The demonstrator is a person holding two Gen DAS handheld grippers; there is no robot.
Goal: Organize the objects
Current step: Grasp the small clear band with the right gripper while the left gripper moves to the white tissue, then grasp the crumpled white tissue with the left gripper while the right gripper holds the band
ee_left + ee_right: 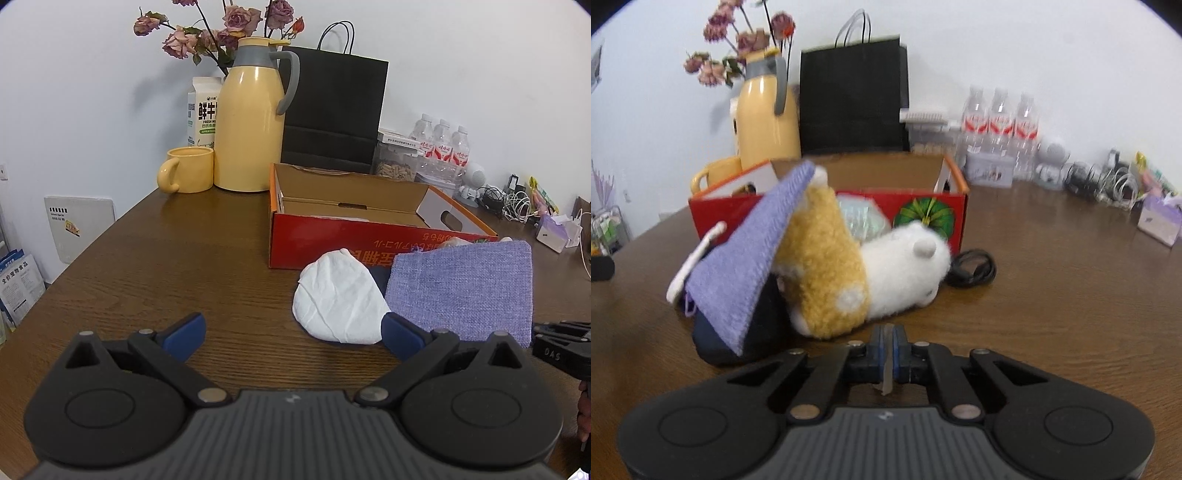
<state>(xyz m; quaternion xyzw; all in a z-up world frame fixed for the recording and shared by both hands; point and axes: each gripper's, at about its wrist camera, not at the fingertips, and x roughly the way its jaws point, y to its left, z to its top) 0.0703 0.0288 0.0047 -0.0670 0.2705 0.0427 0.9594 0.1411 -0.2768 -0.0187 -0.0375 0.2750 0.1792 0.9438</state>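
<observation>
Pinching only a thin tag, my right hand-held gripper (pixel 888 349) risks dropping the plush toy (pixel 857 273) at twelve o'clock; left hand-held gripper (pixel 293 334) wide, empty.

Both wrist cameras sit low over the table (pixel 155 258), angled slightly downward toward the back wall. They share the red box (pixel 354 236), yellow jug (pixel 764 118) and black bag (pixel 853 99). The right view, somewhat blurred, seems closer to the box.

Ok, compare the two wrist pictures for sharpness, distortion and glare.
Left wrist view: sharp throughout, wood grain of the table crisp; fisheye bends its edges and darkens the corners; soft highlight streaks on the yellow thermos. Right wrist view: softer overall, the plush toy and water bottles smeared; same fisheye bulge.
</observation>
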